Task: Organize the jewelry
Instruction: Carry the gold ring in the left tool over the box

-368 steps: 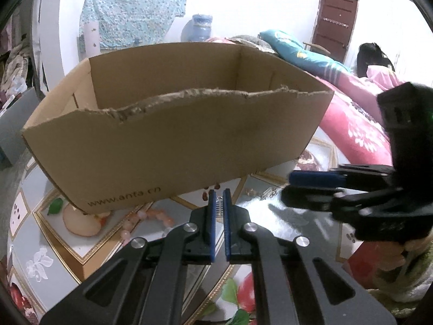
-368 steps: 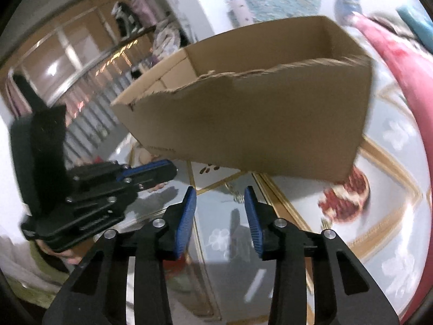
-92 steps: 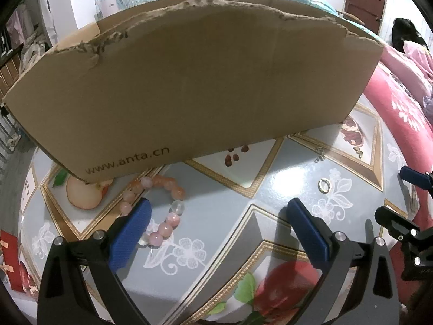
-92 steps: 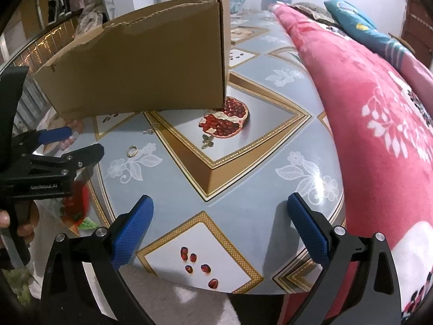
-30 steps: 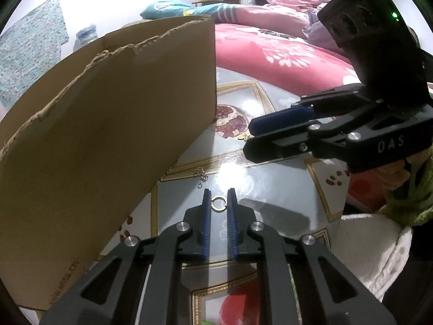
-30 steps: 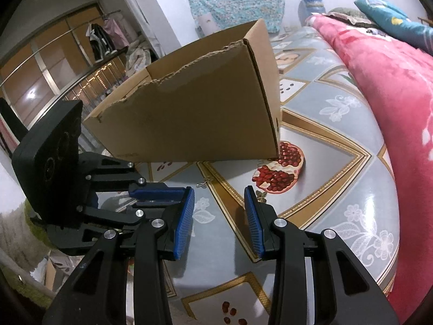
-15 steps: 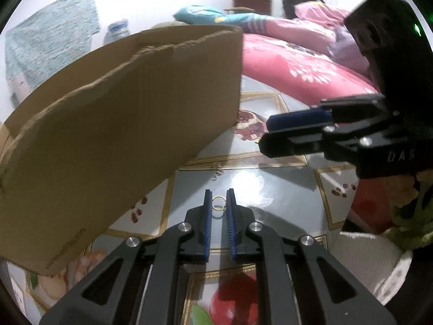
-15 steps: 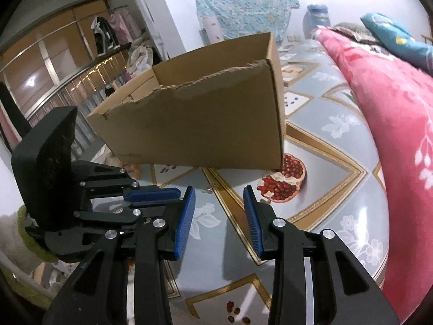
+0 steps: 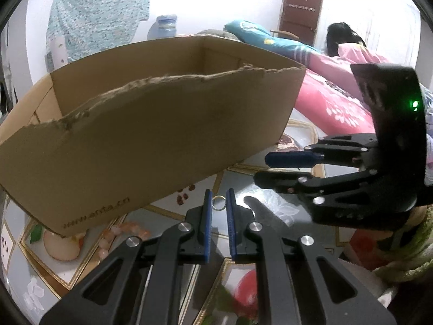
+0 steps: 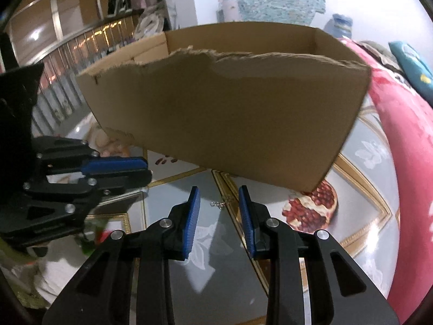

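Cardboard box on table, bead bracelet before its left end, bed right

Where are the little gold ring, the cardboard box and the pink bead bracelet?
gold ring (image 9: 219,202), left wrist view, on its loop.
cardboard box (image 9: 151,140), left wrist view, on its front wall.
pink bead bracelet (image 9: 127,228), left wrist view, on its beads.

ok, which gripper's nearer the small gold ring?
Left. The left gripper pinches the small gold ring at its fingertips. The right gripper, jaws closing on nothing, hovers alongside over the patterned table.
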### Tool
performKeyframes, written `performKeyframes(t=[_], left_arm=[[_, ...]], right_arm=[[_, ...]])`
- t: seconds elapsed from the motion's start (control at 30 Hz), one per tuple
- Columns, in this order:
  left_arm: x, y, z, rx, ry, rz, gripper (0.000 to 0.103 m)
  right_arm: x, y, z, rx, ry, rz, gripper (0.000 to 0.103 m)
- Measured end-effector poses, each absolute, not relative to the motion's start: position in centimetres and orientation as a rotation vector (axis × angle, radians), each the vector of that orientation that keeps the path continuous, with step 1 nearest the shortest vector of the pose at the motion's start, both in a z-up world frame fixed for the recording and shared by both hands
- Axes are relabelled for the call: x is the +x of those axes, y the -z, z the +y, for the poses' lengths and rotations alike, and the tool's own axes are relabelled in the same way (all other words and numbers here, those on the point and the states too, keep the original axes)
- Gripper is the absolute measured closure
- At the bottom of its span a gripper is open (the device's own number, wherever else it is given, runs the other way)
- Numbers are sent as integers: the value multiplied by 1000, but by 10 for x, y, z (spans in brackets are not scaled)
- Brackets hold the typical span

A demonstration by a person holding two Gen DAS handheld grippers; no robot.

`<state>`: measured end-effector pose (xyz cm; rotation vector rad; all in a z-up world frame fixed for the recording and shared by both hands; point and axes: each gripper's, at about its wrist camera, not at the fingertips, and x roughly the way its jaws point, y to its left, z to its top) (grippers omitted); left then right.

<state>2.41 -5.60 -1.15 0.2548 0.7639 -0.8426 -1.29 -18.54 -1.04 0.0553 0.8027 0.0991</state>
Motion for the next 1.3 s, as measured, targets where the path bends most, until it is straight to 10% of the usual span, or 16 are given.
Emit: performKeyframes(t=[0.3, 1.3], left_arm=[[27, 12, -45, 228, 846, 766, 93], [13, -82, -15, 143, 870, 538, 93]], right_arm=[[-6, 15, -174, -48, -85, 829, 101], [-12, -94, -212, 276, -229, 564, 103]])
